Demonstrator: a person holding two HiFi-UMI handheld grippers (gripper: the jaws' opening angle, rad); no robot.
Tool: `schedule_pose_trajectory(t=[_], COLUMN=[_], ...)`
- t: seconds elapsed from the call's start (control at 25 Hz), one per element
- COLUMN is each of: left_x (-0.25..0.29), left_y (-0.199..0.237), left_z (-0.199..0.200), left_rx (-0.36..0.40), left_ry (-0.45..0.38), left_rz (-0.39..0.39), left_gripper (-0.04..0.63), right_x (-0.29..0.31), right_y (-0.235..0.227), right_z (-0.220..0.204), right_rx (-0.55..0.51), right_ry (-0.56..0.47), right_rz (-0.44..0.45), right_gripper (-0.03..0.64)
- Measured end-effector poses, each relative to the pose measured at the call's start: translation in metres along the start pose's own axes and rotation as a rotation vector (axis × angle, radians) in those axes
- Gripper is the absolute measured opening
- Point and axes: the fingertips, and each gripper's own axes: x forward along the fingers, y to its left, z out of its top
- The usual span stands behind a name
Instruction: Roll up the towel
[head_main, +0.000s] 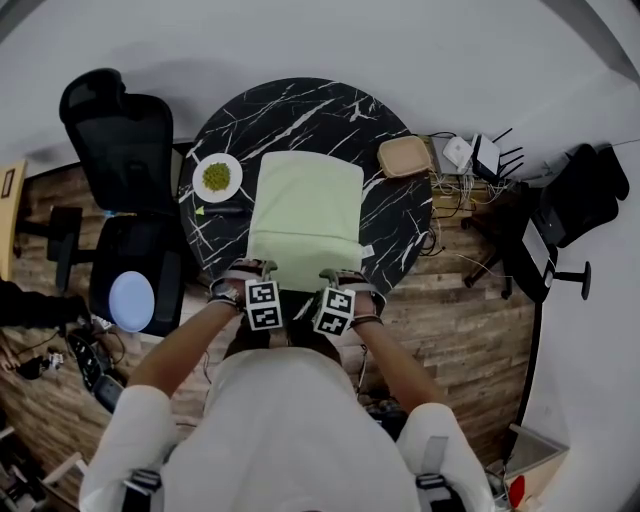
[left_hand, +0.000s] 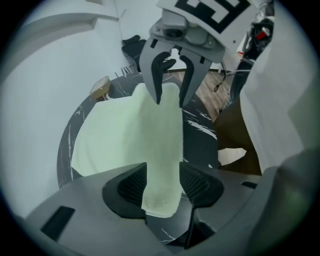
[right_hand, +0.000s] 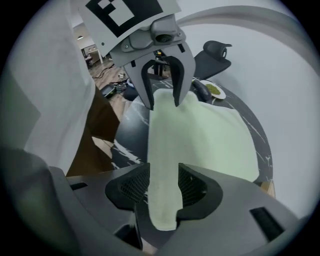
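The towel (head_main: 305, 215) is matt pale-green cloth with a fine nap. The table (head_main: 300, 110) top looks like smooth black stone with white veins. The floor (head_main: 450, 330) is wood plank. The left gripper (left_hand: 162, 186) and right gripper (right_hand: 164, 187) are matt grey plastic with finely ribbed dark pads (left_hand: 132, 186).

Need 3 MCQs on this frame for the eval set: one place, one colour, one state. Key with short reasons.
1. In the head view, where does the white plate lie relative to the towel? A on it; B to its left; C to its right.
2. What colour is the towel? A pale green; B red; C navy.
3. The left tongs and right tongs are: A shut on the plate; B shut and empty; C open, with the towel's near edge between the jaws.
Key: B, the plate sits apart from the towel, at its left; A, the towel is pale green in all views; C, each gripper view shows the pads apart.
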Motion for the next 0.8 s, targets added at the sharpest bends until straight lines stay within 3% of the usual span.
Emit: schedule_pose_trajectory(t=[0.16, 0.68, 0.8], left_x=[0.016, 0.043, 0.044], left_y=[-0.029, -0.028, -0.027], left_z=[-0.006, -0.017, -0.017], left_rx=[0.028, 0.007, -0.006], left_ry=[0.036, 0.109, 0.115], left_rz=[-0.059, -0.088, -0.111], left_gripper=[0.201, 0.192, 0.192], right_x=[0.016, 0.04, 0.042], right_y=[0.033, 0.02, 0.014], right_z=[-0.01, -0.025, -0.025], right_rx=[-0.032, 0.001, 0.003], right_ry=[0.042, 0.109, 0.104], right_rz=[0.069, 0.046, 0.026], right_gripper=[0.167, 0.137, 0.104])
